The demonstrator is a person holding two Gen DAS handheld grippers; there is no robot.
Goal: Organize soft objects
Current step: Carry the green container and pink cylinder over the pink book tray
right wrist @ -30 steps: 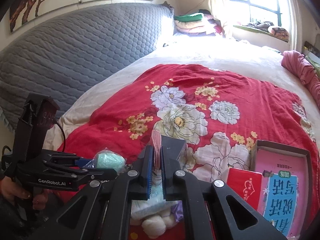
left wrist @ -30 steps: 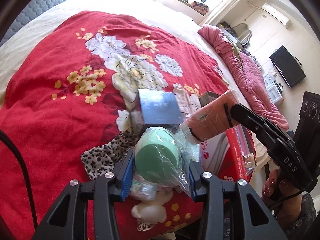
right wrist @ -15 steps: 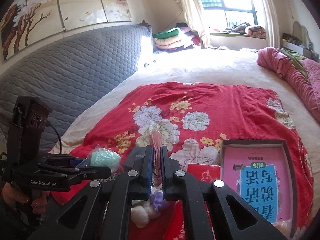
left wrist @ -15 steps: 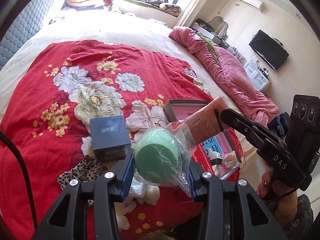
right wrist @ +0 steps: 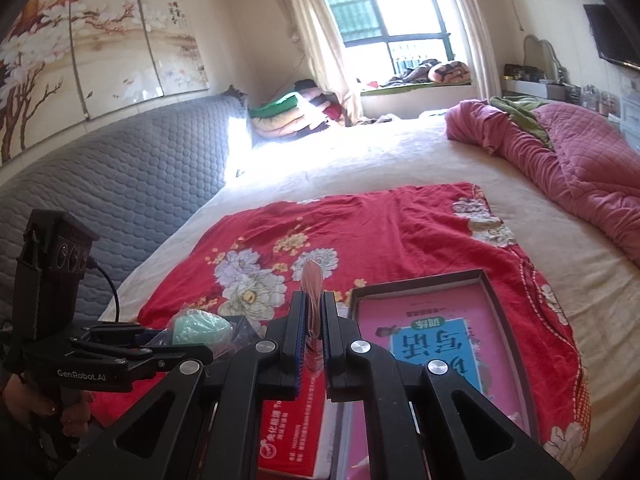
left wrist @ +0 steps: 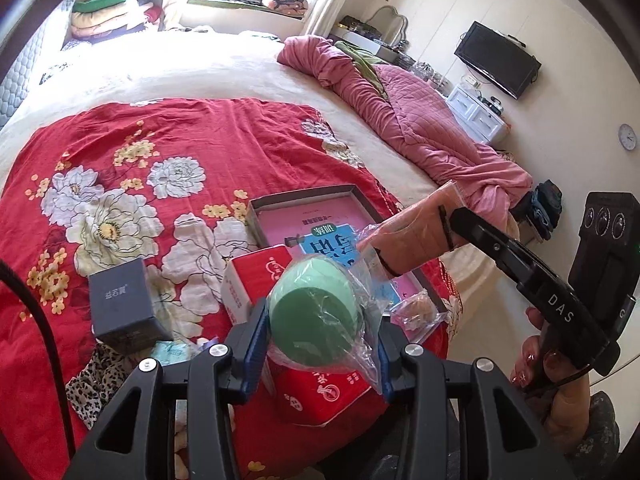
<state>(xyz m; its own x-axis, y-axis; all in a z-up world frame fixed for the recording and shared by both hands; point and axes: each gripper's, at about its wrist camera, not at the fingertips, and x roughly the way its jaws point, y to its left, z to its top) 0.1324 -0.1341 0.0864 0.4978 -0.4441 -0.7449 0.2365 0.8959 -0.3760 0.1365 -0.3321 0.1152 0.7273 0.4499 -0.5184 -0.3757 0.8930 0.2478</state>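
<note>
My left gripper [left wrist: 316, 332] is shut on a green ball in a clear plastic bag [left wrist: 314, 314], held above the red flowered blanket [left wrist: 168, 136]. It also shows in the right wrist view [right wrist: 200, 326]. My right gripper [right wrist: 312, 320] is shut on a flat orange-pink packet [right wrist: 312, 280], seen edge-on there. In the left wrist view the packet [left wrist: 416, 236] hangs over the grey box tray [left wrist: 304, 197].
The tray holds a pink and blue booklet [right wrist: 436, 328]. A red tissue box [left wrist: 260, 276], a dark blue box [left wrist: 120, 304], a leopard-print cloth [left wrist: 90, 384] and a small clear bag [left wrist: 418, 310] lie nearby. A pink quilt [left wrist: 404, 120] lies at the bed's right.
Both grippers have risen and swung to the right with their loads. The tray and booklet have come into fuller view, and the white plush below has dropped out of sight.
</note>
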